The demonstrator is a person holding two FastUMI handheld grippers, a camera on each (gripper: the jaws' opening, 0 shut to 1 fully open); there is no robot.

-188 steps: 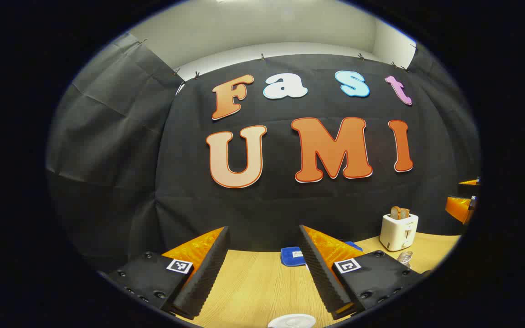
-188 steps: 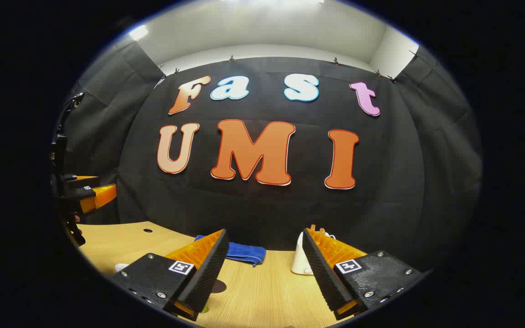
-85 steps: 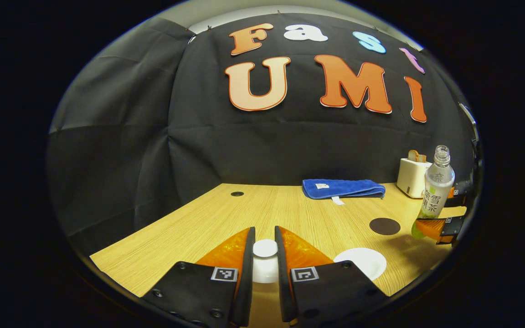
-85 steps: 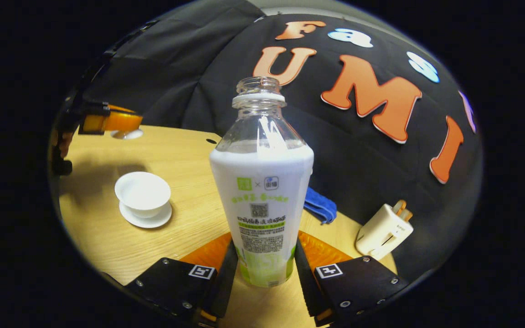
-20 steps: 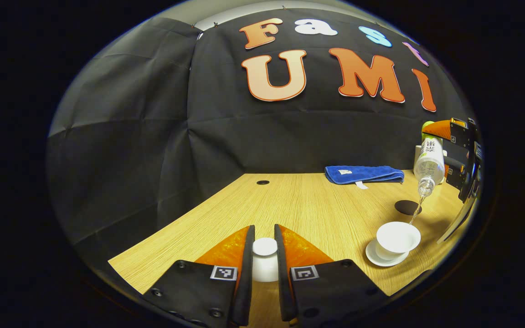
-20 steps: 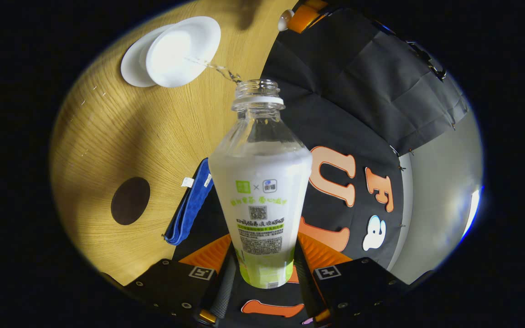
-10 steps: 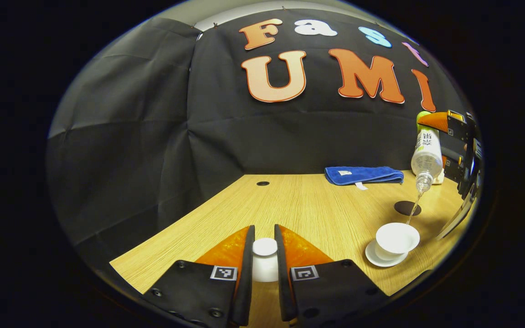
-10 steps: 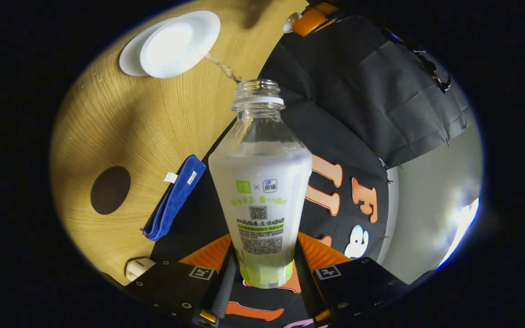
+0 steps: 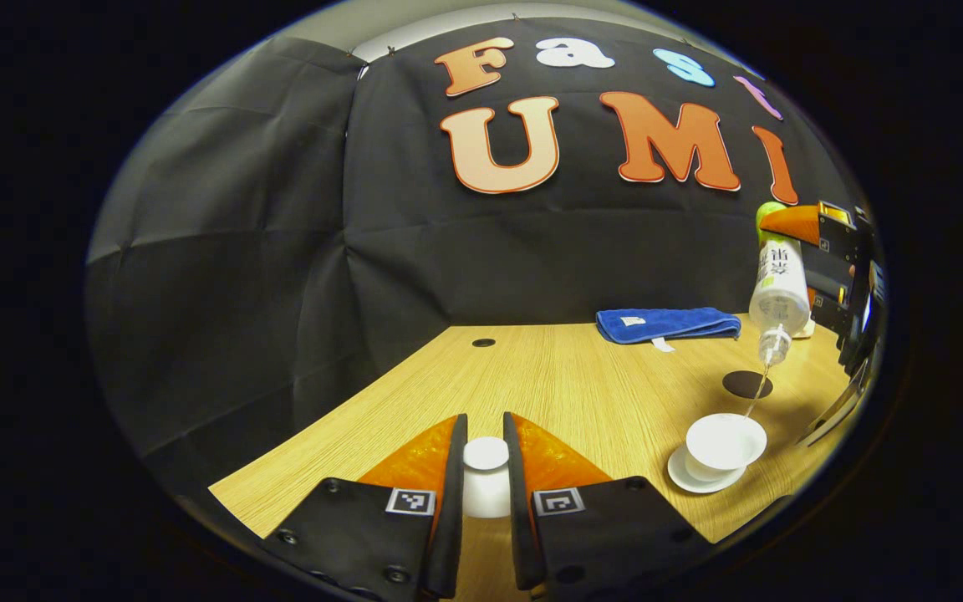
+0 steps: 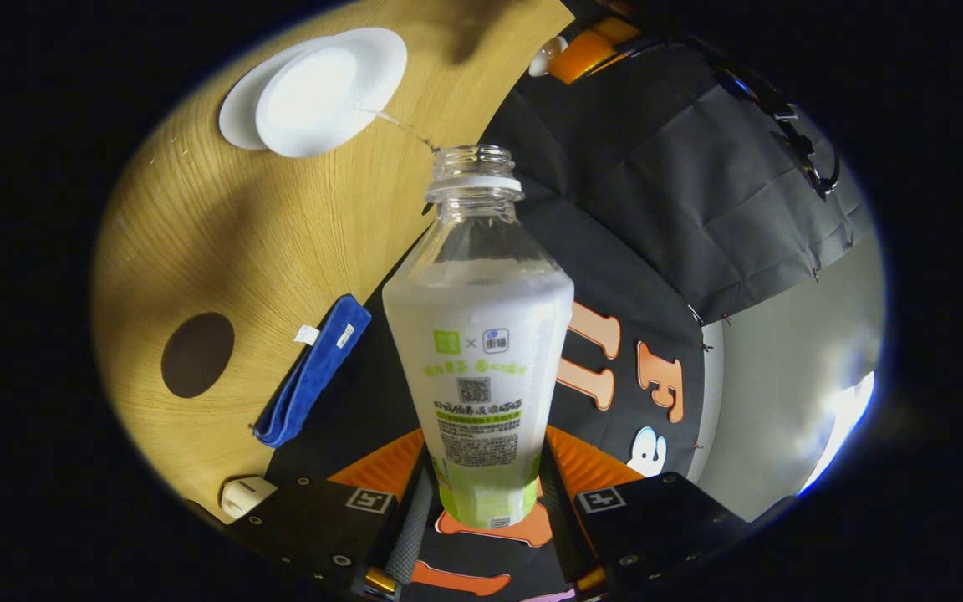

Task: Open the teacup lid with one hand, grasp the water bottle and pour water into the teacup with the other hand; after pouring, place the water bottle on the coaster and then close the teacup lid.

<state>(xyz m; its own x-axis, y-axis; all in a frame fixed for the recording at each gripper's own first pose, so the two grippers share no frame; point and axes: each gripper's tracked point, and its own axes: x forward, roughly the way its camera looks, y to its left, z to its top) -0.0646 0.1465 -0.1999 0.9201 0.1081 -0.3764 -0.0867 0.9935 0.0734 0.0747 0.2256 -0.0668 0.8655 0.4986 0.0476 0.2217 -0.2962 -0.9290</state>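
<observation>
My left gripper (image 9: 486, 468) is shut on the white teacup lid (image 9: 486, 456), held by its knob above the wooden table's near left part. The white teacup (image 9: 725, 441) stands uncovered on its saucer (image 9: 682, 478) at the right. My right gripper (image 10: 481, 502) is shut on the water bottle (image 10: 479, 351), which is uncapped and tipped neck-down. A thin stream of water runs from its mouth into the teacup (image 10: 308, 90). In the left gripper view the bottle (image 9: 778, 288) hangs above the cup, gripped by the right gripper (image 9: 816, 234). The dark round coaster (image 9: 746, 384) lies just behind the cup.
A folded blue cloth (image 9: 667, 323) lies by the back wall. A white toaster (image 10: 245, 495) sits beyond the coaster (image 10: 196, 354). The blue cloth (image 10: 313, 380) lies between them and the wall. A small hole (image 9: 483, 342) marks the wooden table (image 9: 565, 385) at the back left.
The bottle has tipped a little steeper and risen slightly while water keeps running into the teacup. The left gripper holds the lid almost still.
</observation>
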